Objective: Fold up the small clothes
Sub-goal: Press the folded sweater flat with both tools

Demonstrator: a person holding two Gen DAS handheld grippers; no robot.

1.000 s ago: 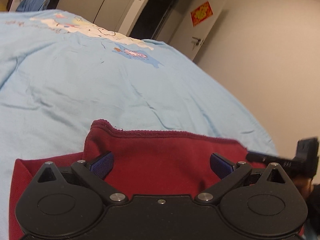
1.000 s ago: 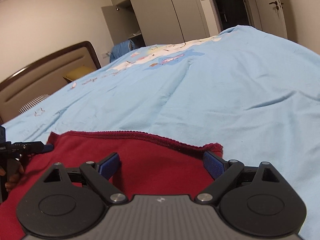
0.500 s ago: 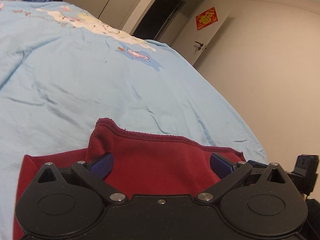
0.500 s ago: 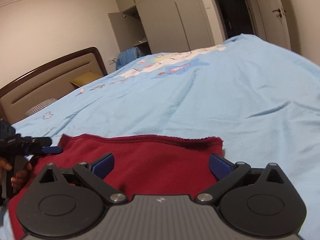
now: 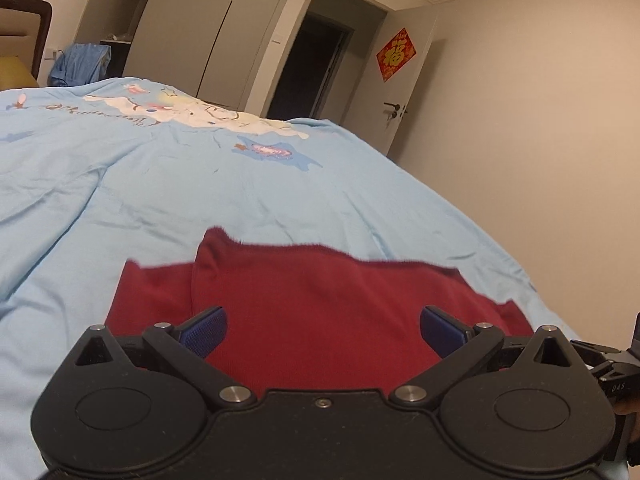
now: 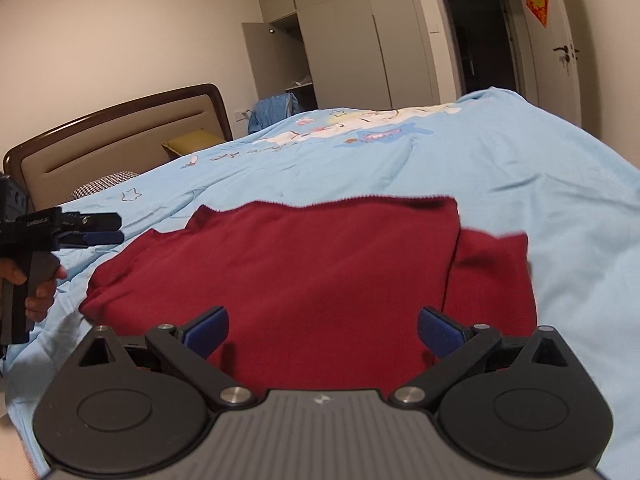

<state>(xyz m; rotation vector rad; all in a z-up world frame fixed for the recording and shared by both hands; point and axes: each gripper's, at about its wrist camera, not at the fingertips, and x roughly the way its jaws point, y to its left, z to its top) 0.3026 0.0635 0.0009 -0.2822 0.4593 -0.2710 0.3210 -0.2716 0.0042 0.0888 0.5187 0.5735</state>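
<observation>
Both grippers [image 5: 323,331] [image 6: 322,330] hover open above garment [image 6: 304,276].

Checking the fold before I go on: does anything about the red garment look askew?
Yes. The red garment is not squared: a lower layer sticks out past the top layer's right edge, and its far edge is wavy. Both grippers are open, off it.

Both tongs higher above red garment [image 6: 304,280].

The room is dim with warm light; the red cloth [image 5: 320,312] edge past the jaws looks blurry, and corners bend dark
</observation>
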